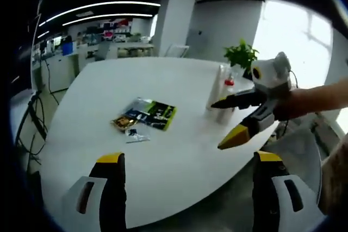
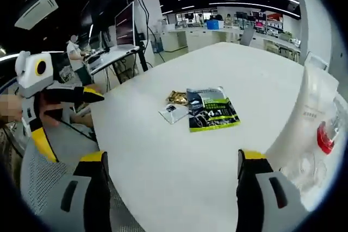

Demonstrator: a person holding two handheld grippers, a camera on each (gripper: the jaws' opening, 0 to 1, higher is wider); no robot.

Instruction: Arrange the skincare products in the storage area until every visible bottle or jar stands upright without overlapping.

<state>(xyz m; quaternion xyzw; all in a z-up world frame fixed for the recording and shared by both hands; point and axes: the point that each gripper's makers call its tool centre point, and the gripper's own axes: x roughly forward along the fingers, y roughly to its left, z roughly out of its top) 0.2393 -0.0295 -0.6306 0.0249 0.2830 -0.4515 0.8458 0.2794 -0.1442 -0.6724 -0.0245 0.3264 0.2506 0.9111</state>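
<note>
White table (image 1: pixel 179 161) bears green packets (image 2: pixel 211 110); both hand-held grippers (image 1: pixel 187 169) (image 2: pixel 171 167) gape empty.

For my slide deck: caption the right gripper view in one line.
Open right tongs over a white table with a green sachet pack, small packets and a clear bag; left tongs alongside.

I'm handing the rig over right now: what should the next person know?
Left gripper: open, holding nothing, above the table's near edge.
Right gripper: open, holding nothing, beside the clear bag.
The bag stands on the white table and holds something with a red cap; the other contents are hard to make out.
Green packet, gold sachet and small sachet lie flat mid-table.
Done: nothing visibly arranged. Left: everything.
</note>
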